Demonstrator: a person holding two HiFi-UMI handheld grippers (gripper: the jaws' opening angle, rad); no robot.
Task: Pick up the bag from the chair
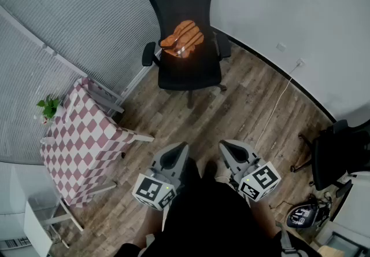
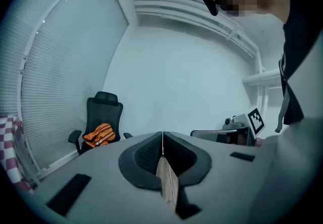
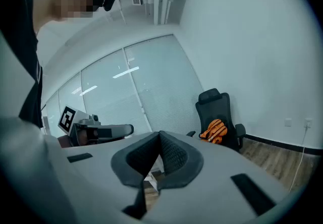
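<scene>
An orange bag (image 1: 182, 38) with dark stripes lies on the seat of a black office chair (image 1: 188, 70) that stands by the far wall. The bag (image 2: 99, 135) shows small and far off in the left gripper view, and the bag (image 3: 214, 130) sits equally distant in the right gripper view. My left gripper (image 1: 177, 149) and right gripper (image 1: 226, 147) hover side by side close to my body, well short of the chair. Both point toward it nearly level. Each has its jaws pressed together with nothing between them.
A small table with a pink-and-white checked cloth (image 1: 84, 137) stands at the left, a potted plant (image 1: 48, 107) beside it. A second black chair (image 1: 335, 154) and a helmet-like object (image 1: 303, 215) are at the right. A white cable (image 1: 276, 106) runs across the wooden floor.
</scene>
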